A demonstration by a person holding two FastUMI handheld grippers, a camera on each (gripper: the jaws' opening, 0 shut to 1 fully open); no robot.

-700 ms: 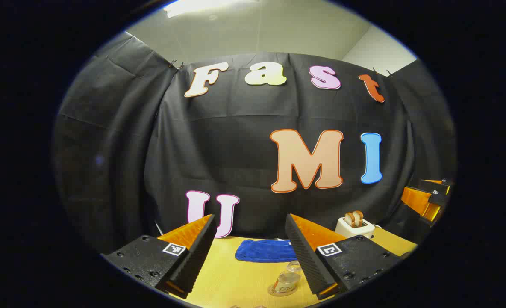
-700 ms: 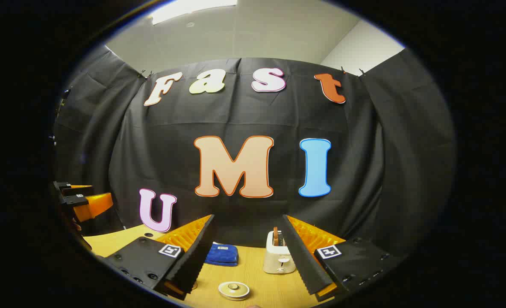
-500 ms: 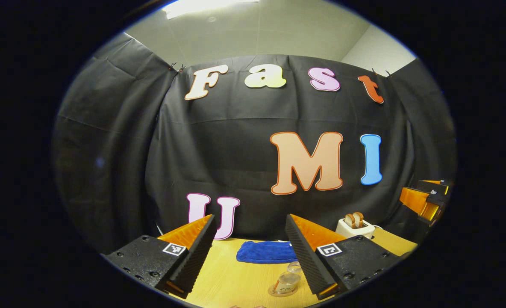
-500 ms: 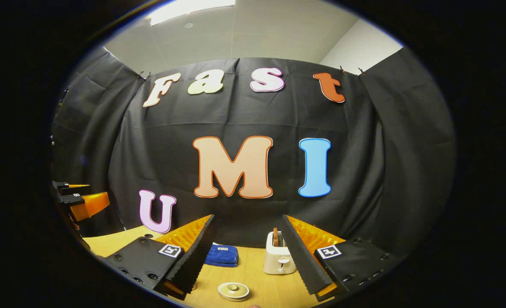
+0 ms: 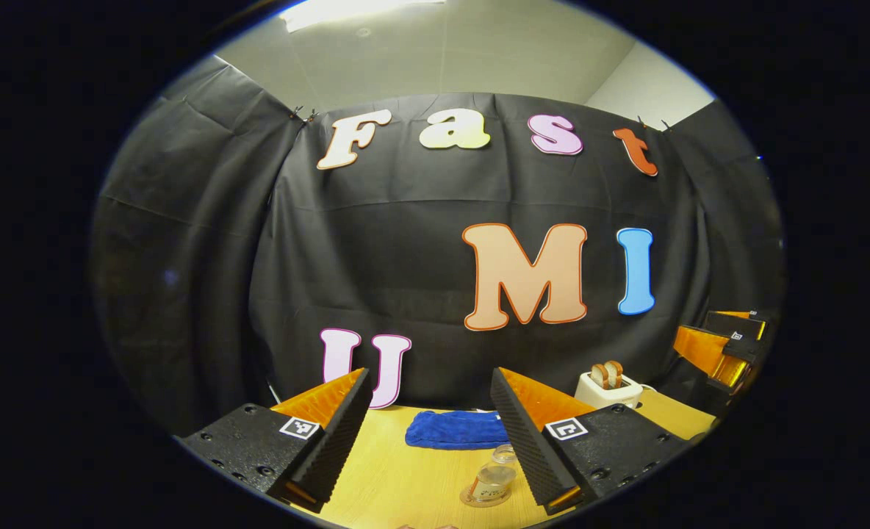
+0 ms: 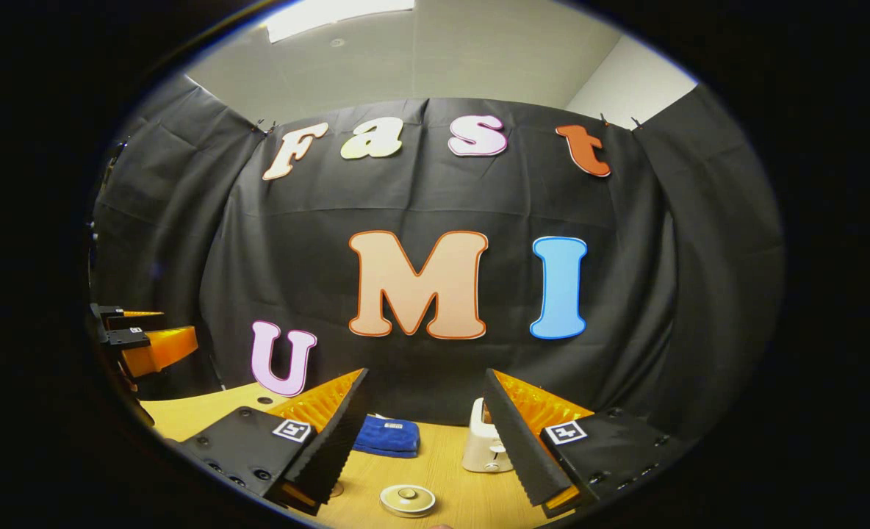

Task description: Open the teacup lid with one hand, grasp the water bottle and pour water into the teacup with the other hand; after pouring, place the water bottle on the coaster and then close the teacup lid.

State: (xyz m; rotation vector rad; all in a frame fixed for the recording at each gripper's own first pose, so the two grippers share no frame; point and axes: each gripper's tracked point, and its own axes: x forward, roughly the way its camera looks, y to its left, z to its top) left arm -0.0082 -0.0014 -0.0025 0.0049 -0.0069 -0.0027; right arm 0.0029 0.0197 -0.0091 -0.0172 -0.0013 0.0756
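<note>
My left gripper (image 5: 430, 378) is open and held above the wooden table (image 5: 398, 477). Between its fingers, low in the left gripper view, lies a clear water bottle (image 5: 490, 483), well apart from the fingers. My right gripper (image 6: 426, 375) is also open with nothing in it. Below it in the right gripper view sits the round pale teacup lid (image 6: 407, 499) with a small knob, resting on the teacup. Each gripper shows at the edge of the other's view: the right gripper (image 5: 694, 334) far right, the left gripper (image 6: 178, 330) far left.
A blue folded cloth (image 5: 453, 428) (image 6: 386, 436) lies at the back of the table by the black wall. A white toaster (image 5: 608, 388) (image 6: 485, 447) holding bread stands to its right. The table's light wood stretches between the cloth and the cup.
The right gripper's view has swung slightly, so the wall and toaster sit a little further right. The left gripper has barely moved. Both stay open.
</note>
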